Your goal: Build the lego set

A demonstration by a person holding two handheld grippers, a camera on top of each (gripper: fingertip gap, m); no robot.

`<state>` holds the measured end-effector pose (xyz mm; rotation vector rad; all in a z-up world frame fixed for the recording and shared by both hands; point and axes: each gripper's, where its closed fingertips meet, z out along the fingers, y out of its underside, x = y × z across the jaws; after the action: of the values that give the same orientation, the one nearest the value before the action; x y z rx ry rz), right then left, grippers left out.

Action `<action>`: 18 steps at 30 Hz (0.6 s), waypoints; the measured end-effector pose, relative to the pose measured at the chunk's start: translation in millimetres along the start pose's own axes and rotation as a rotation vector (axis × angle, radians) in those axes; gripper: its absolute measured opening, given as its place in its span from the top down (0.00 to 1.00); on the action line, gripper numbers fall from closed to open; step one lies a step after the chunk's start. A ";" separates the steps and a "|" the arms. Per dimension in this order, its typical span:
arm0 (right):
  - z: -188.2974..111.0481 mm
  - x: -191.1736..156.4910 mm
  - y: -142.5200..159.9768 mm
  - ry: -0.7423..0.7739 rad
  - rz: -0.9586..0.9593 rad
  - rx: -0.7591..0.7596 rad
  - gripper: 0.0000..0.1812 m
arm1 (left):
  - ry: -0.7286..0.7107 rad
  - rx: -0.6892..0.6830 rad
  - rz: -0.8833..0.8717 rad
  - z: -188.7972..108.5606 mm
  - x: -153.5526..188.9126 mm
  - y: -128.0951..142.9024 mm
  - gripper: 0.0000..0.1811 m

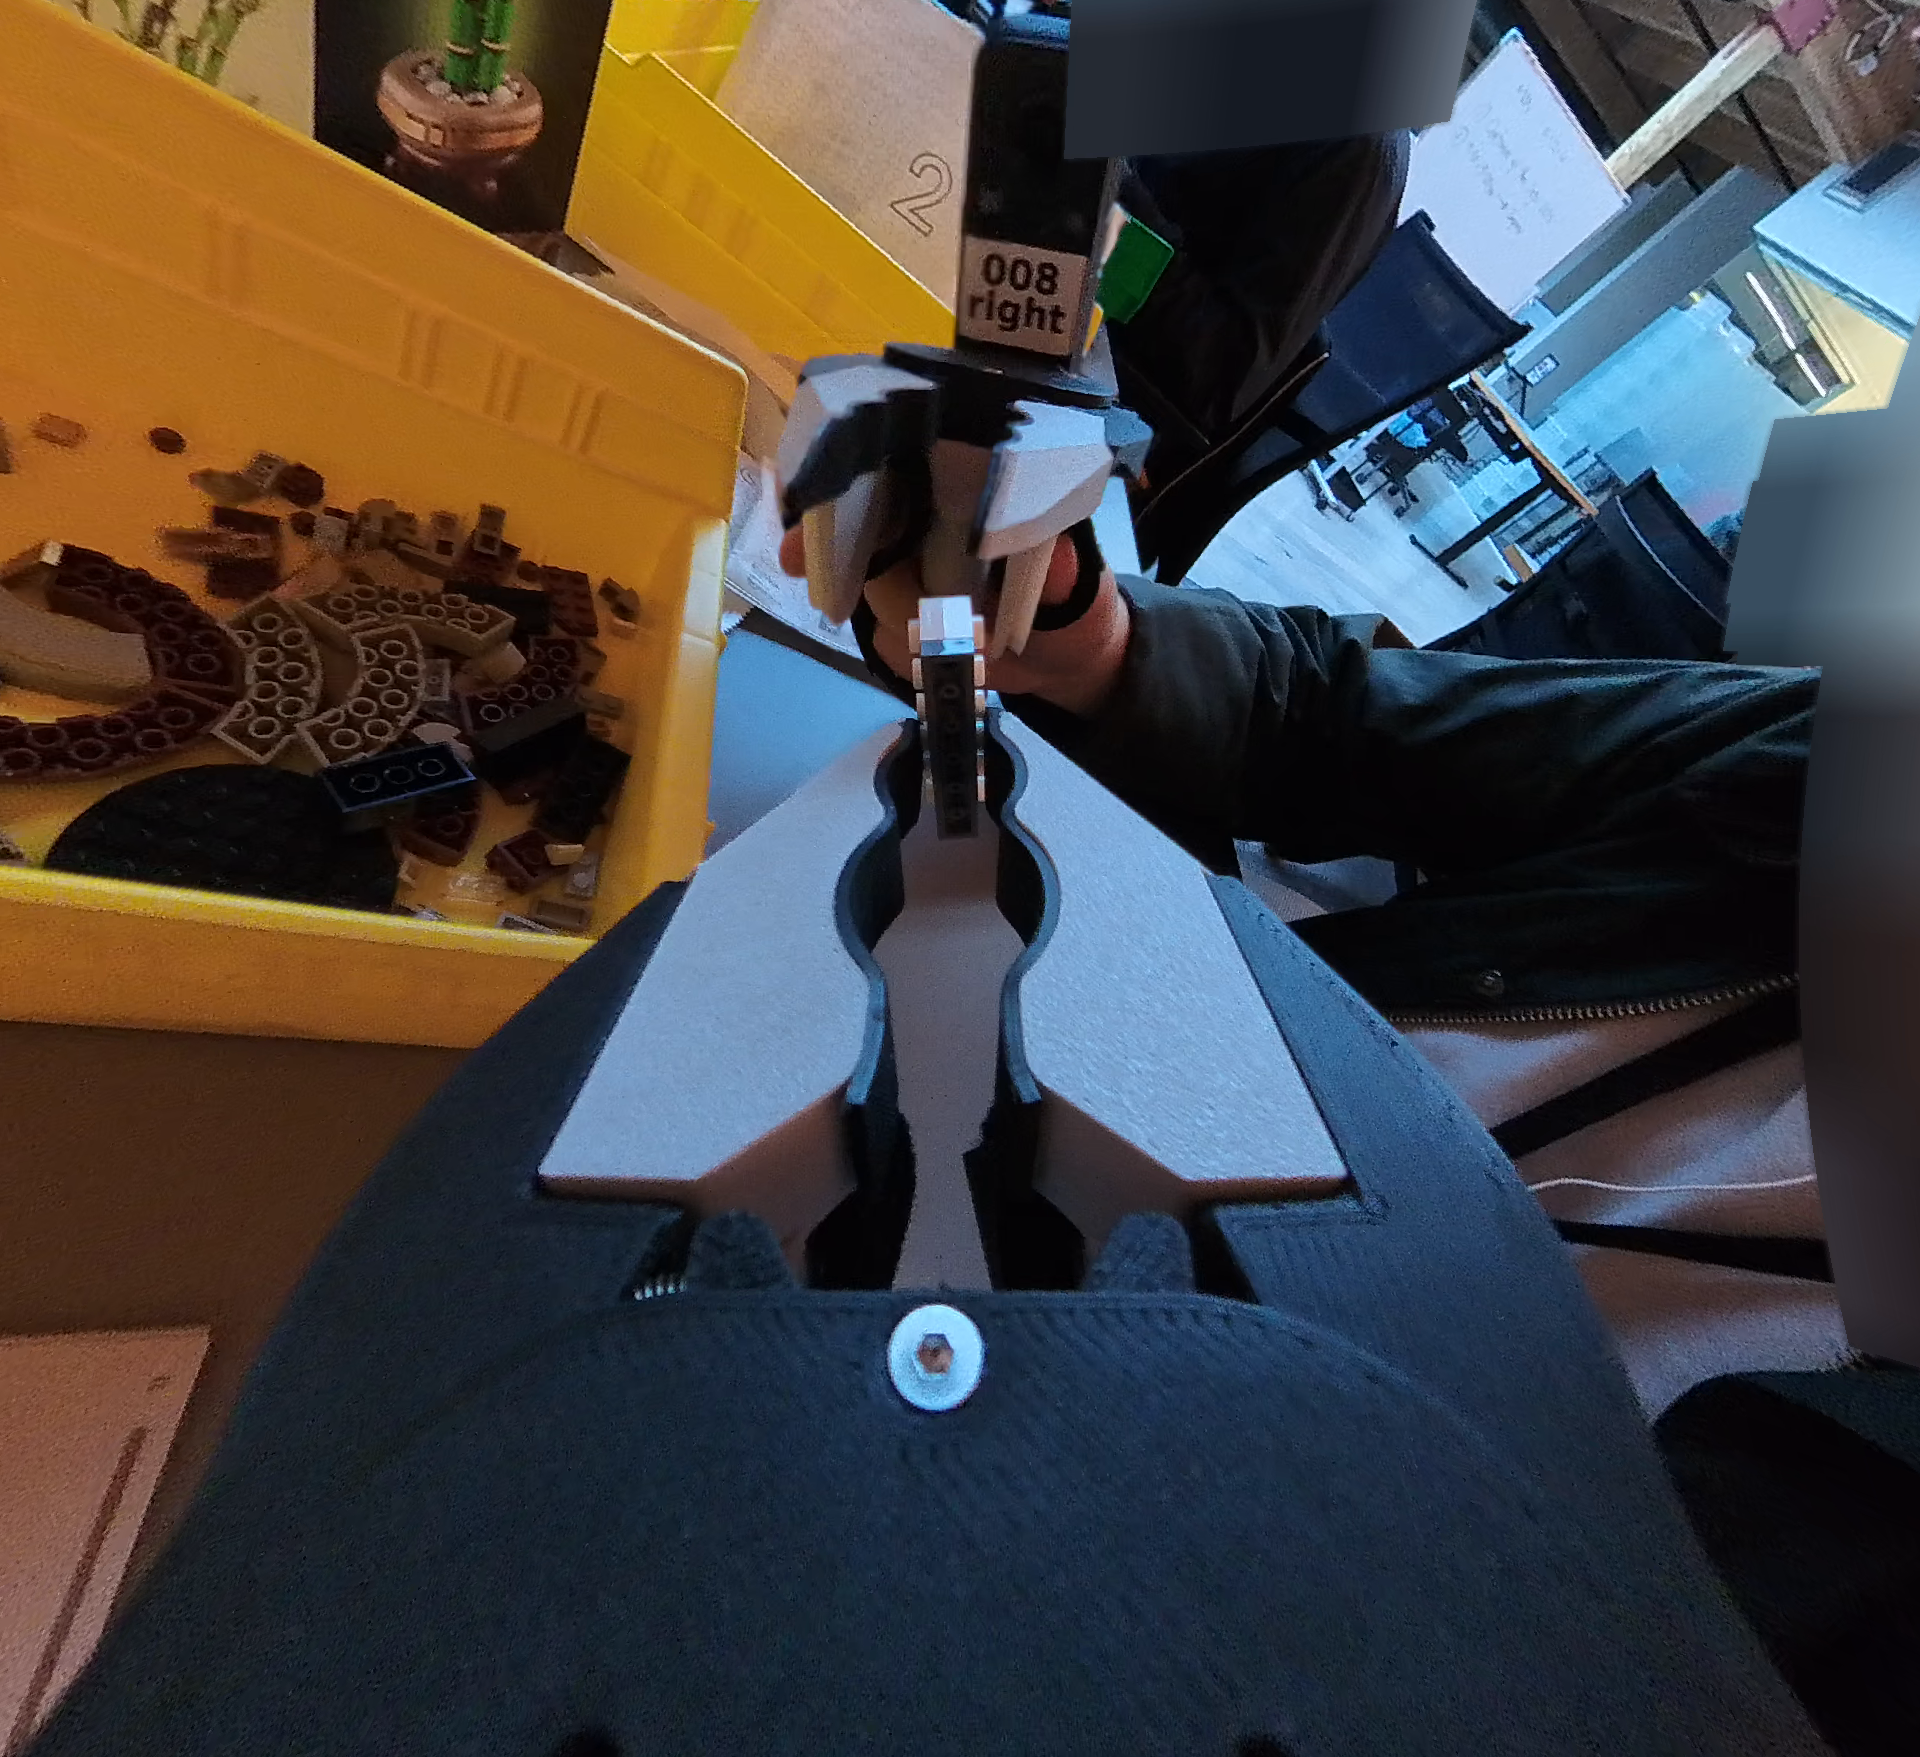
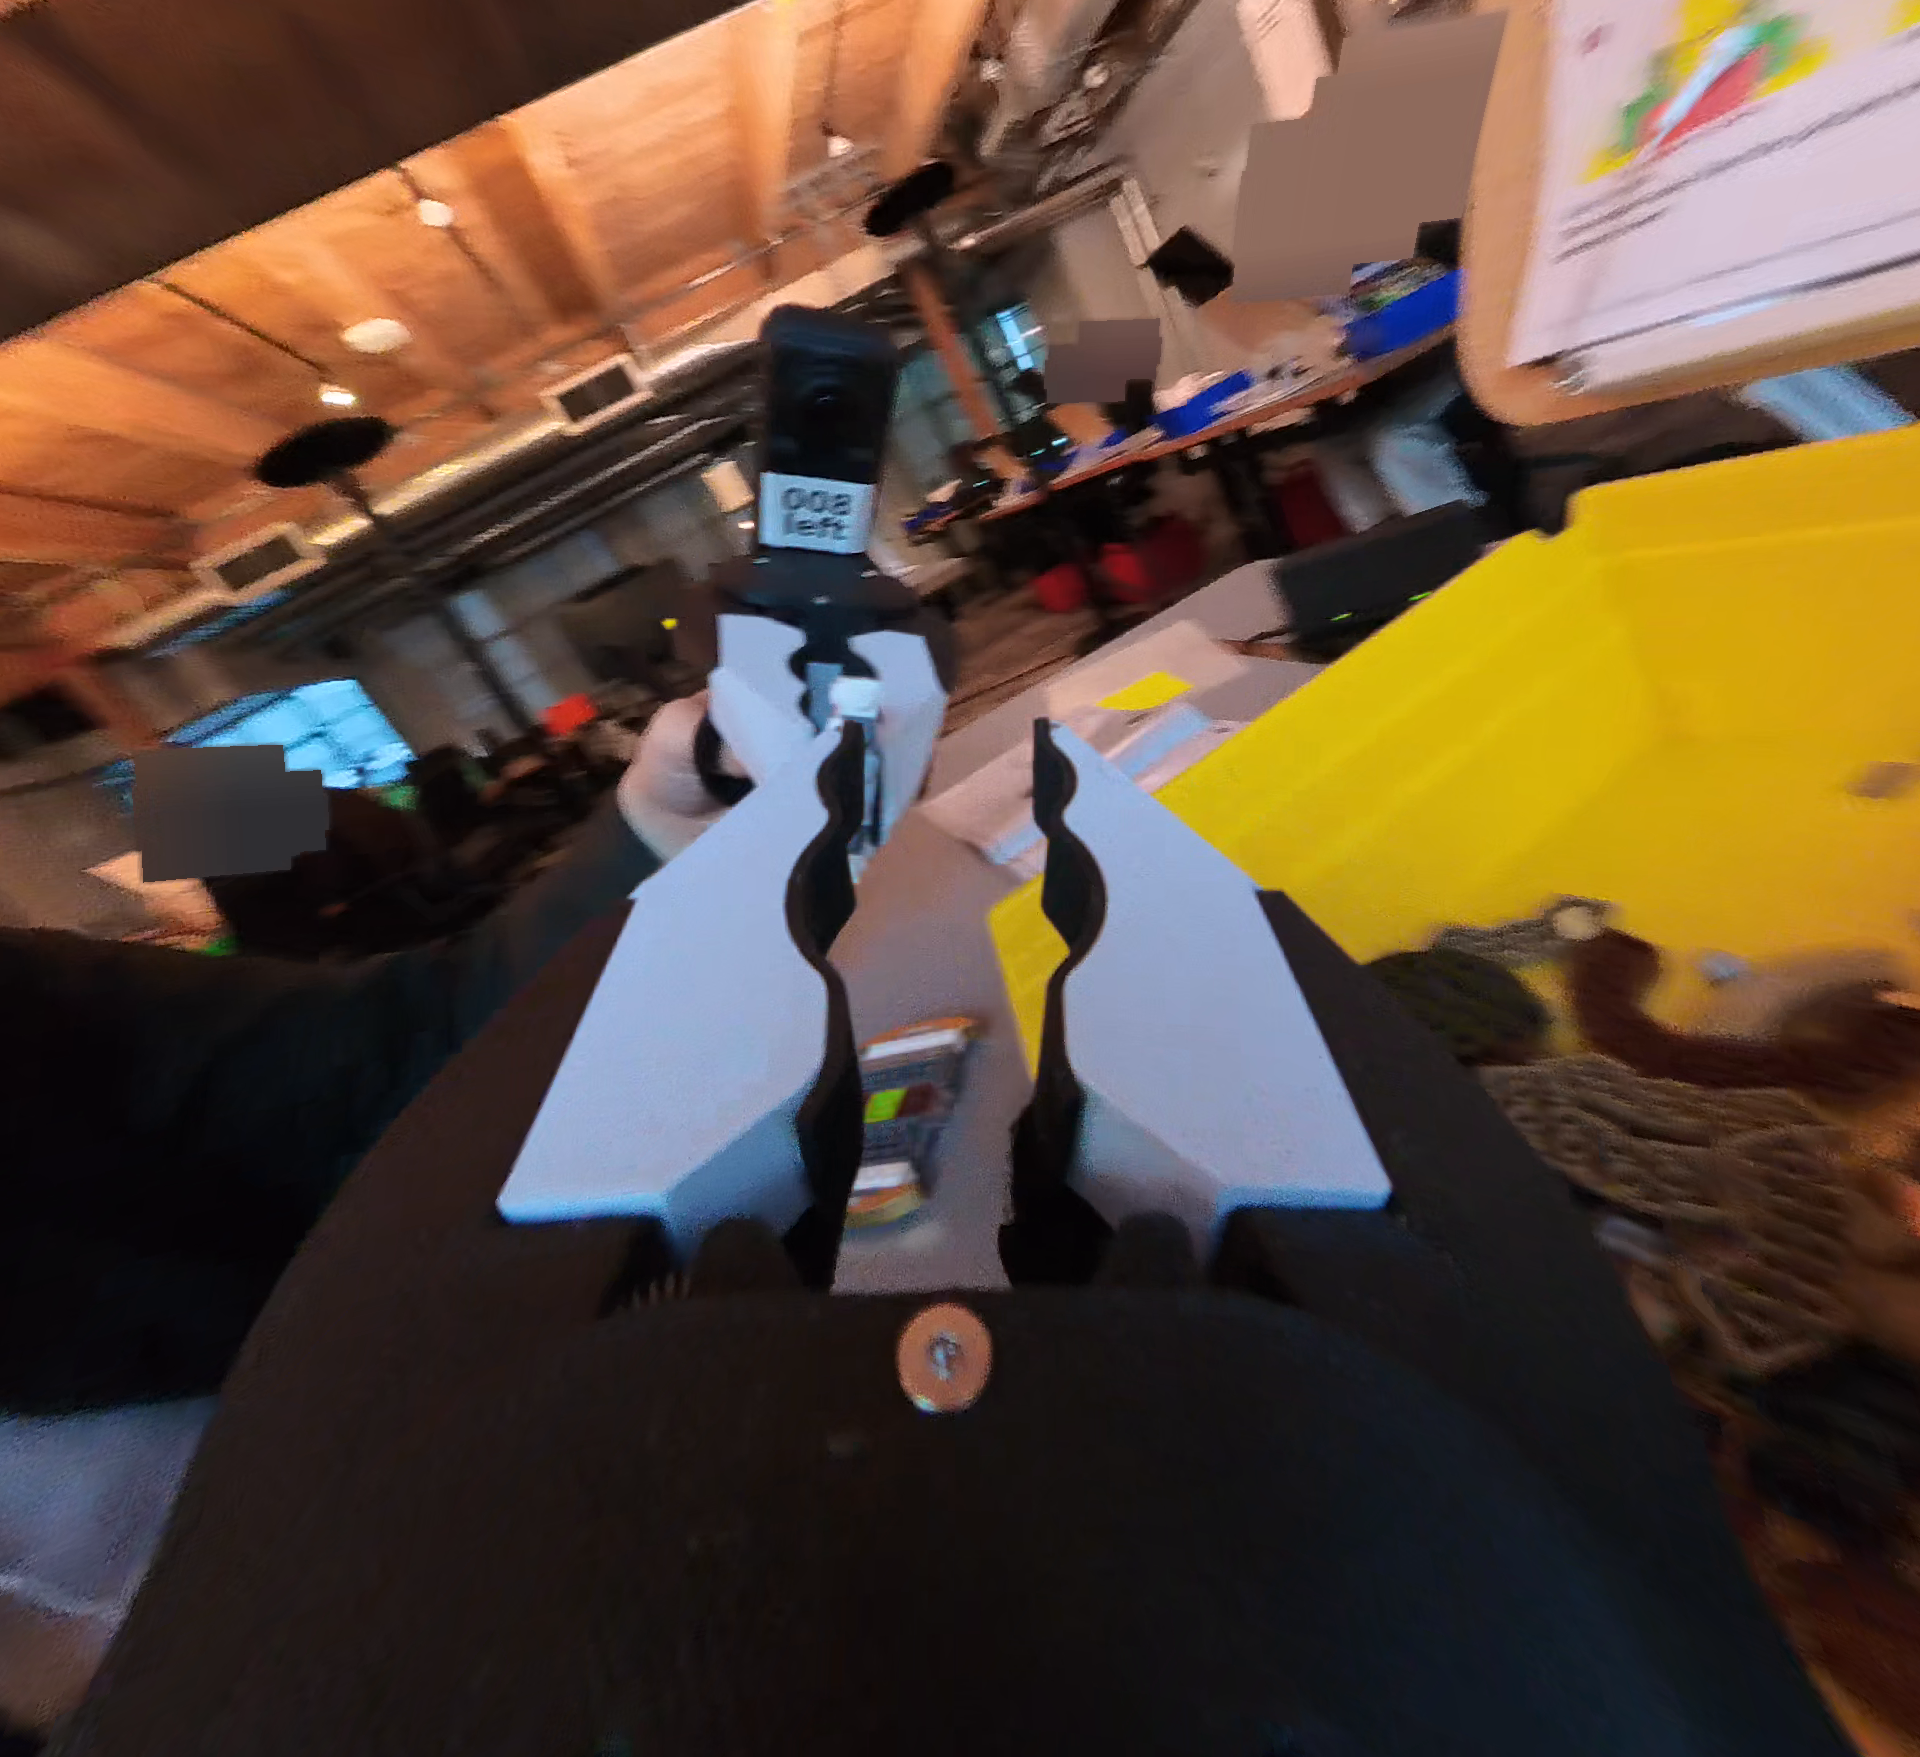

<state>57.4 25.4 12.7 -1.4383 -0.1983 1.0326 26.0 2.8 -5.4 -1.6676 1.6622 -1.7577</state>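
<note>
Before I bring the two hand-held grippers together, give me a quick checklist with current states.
1. Left hand-held gripper clamped on the small lego assembly: ok.
2. White piece seated on the assembly's tip: cannot tell.
3. Right hand-held gripper open and empty: ok.
4. Grippers facing each other: ok.
5. Right wrist view sharp enough to align: not ok, blurred.
6. Spare pieces within the yellow bin: ok.

Colours of the tongs, bricks and bin.
Left tongs (image 1: 953,741): pale grey fingers, black edging, gripping a black studded plate (image 1: 954,762) capped white. Right tongs (image 2: 951,741): same colouring. Yellow bin (image 1: 436,419) holds dark brown, tan and black bricks (image 1: 343,668).
</note>
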 end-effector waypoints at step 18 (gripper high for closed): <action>6.4 -45.7 24.1 -0.356 0.282 -0.156 0.97 | 0.129 -0.027 0.027 7.2 26.2 2.8 0.95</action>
<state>15.6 -5.6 13.8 -1.4392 -0.3462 1.5338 21.3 -22.0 5.1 -1.5649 1.7606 -1.8751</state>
